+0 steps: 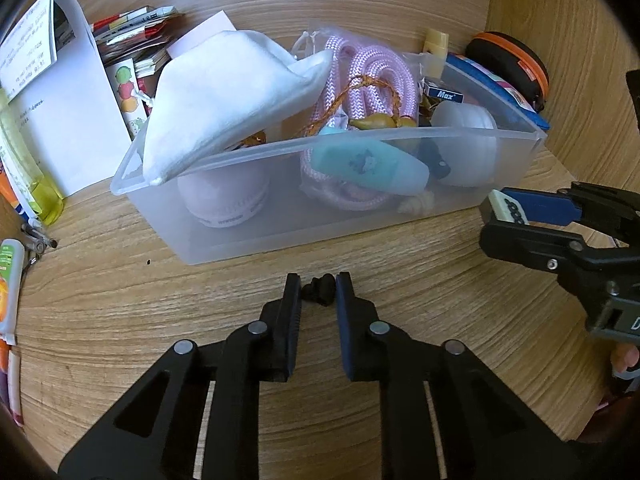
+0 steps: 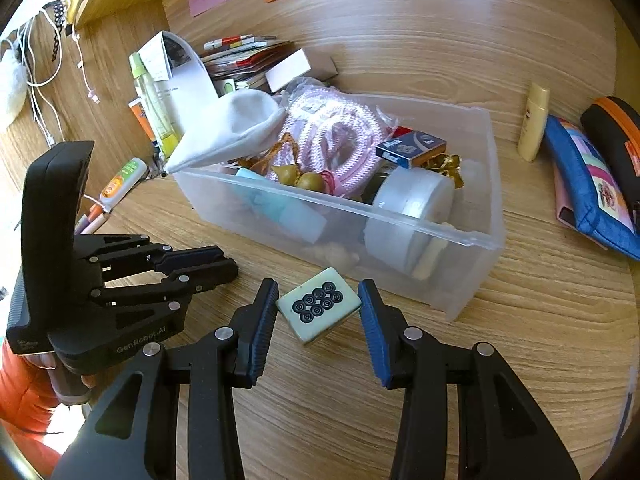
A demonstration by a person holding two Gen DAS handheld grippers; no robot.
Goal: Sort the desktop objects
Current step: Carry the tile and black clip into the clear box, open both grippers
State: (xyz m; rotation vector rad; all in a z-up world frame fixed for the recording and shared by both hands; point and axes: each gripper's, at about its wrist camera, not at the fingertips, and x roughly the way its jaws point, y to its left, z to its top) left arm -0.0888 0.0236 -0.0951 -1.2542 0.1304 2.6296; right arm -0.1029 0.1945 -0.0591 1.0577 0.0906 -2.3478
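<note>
A clear plastic box (image 1: 280,236) (image 2: 476,240) stands on the wooden desk, full of items: a white cloth pouch (image 1: 224,100), pink rope (image 1: 372,68), a teal tube (image 1: 372,164), a staple box (image 2: 412,148). My left gripper (image 1: 318,294) is shut on a small black part (image 1: 319,289) low over the desk in front of the box. My right gripper (image 2: 318,308) is shut on a pale green mahjong tile (image 2: 318,306) with black circles, held at its corners just in front of the box. The tile also shows in the left wrist view (image 1: 508,208).
Papers and card packs (image 1: 80,92) lie behind the box on the left, with a yellow-green bottle (image 1: 36,184) and a tube (image 1: 10,280). At the right are a blue pouch (image 2: 592,188), an orange-trimmed black case (image 2: 616,136) and a small cream bottle (image 2: 534,120).
</note>
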